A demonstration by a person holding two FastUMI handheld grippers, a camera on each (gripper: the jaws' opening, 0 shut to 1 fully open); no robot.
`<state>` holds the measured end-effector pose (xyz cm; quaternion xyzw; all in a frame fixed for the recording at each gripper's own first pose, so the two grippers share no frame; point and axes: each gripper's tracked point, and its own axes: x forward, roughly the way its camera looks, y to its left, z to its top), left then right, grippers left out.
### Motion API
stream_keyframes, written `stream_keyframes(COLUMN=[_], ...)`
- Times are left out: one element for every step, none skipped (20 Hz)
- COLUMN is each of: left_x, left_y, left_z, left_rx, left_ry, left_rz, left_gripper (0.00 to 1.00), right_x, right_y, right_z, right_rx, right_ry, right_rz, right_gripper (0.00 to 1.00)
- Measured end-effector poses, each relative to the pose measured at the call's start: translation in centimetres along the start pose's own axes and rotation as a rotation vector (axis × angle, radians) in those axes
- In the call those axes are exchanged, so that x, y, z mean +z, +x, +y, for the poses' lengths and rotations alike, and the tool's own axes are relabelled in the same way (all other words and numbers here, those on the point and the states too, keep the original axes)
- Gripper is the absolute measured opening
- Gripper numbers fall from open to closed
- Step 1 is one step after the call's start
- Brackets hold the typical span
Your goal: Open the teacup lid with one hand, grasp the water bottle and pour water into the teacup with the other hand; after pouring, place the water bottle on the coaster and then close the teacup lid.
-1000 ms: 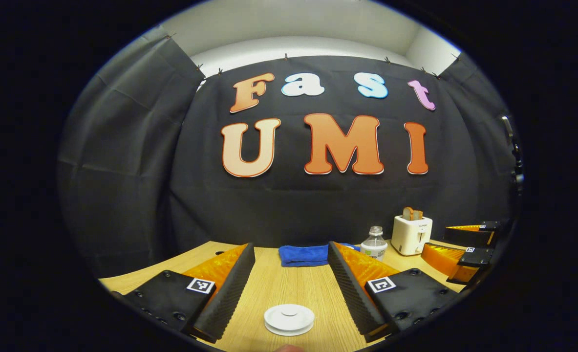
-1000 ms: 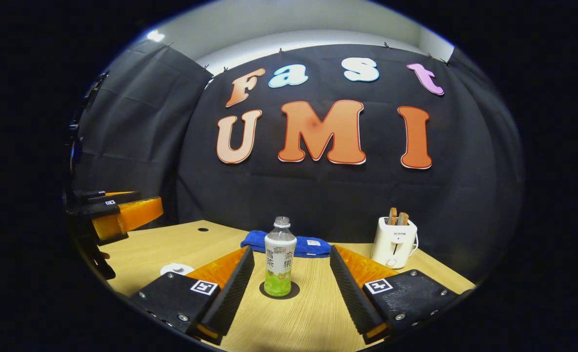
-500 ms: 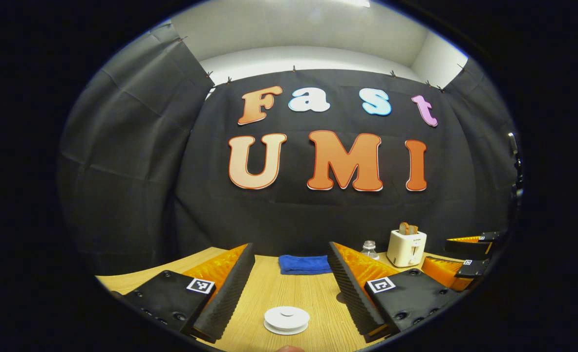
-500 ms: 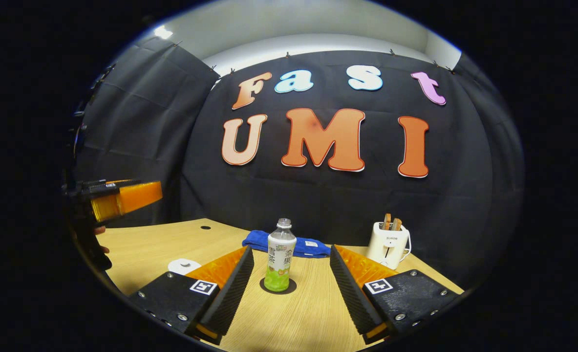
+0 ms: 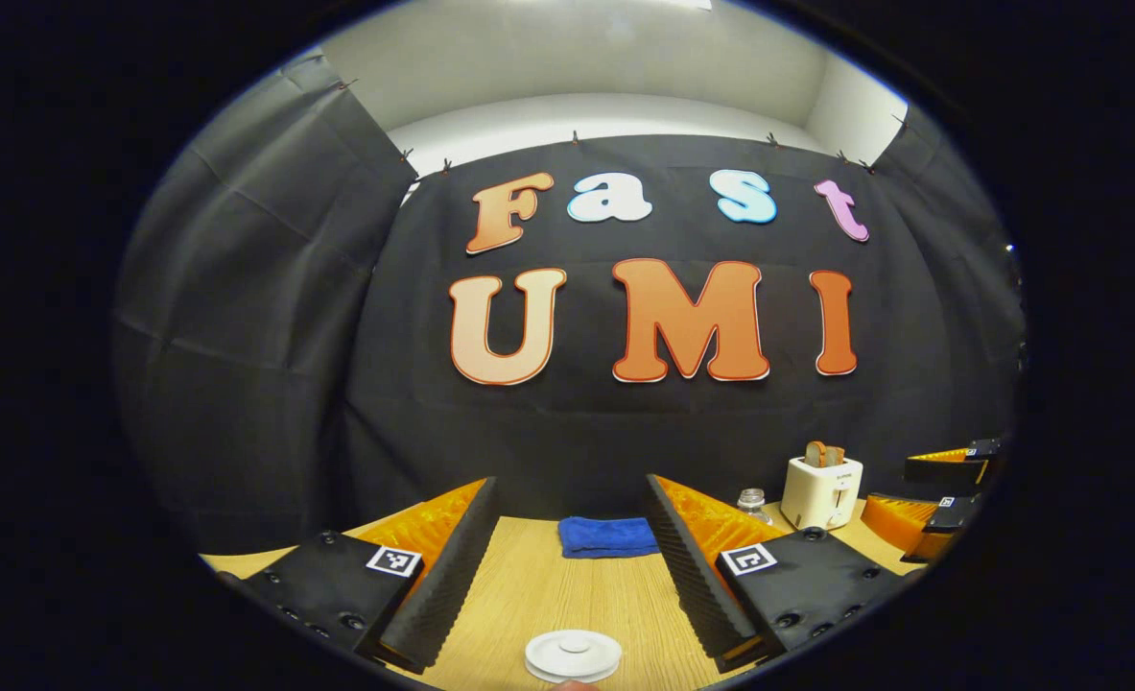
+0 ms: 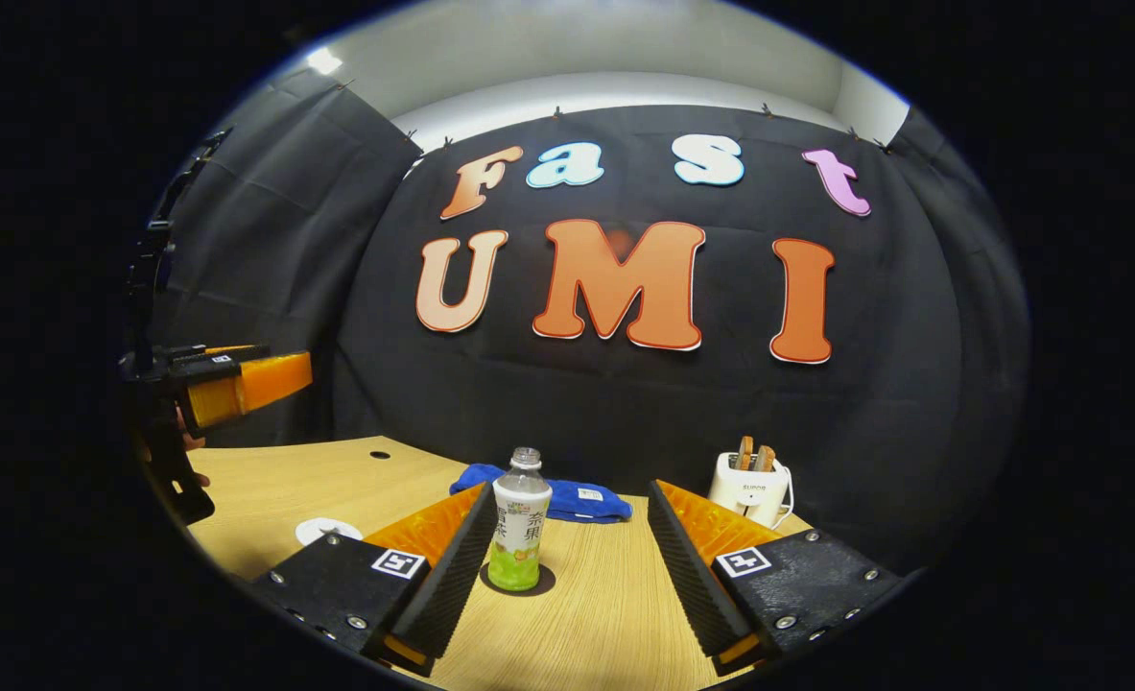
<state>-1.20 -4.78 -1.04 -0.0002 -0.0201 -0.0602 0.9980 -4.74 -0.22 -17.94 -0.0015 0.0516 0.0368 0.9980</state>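
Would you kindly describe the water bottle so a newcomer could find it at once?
Start at the wooden table before the black cloth wall. Near its middle, ahead of the blue towel, the water bottle stands upright on a dark round coaster. Unlike the white toaster, it is clear plastic, with green liquid low inside.

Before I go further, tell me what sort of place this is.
Most likely a staged recording booth, not a real kitchen: black cloth walls pinned up around a light wooden table, on which household props stand: a clear plastic bottle, a white two-slot toaster and a folded blue towel.
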Motion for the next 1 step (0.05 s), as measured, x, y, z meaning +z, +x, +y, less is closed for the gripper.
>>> stream_keyframes(left_x=[-0.17], left_y=[0.67], left_z=[-0.01], left_rx=[-0.003], left_ry=[-0.002], left_rz=[0.001], left_gripper=[0.95], right_x=[-0.09], right_y=[0.47], right_z=[-0.02], right_rx=[-0.002], right_ry=[-0.002], right_rz=[0.002], right_gripper=[0.94])
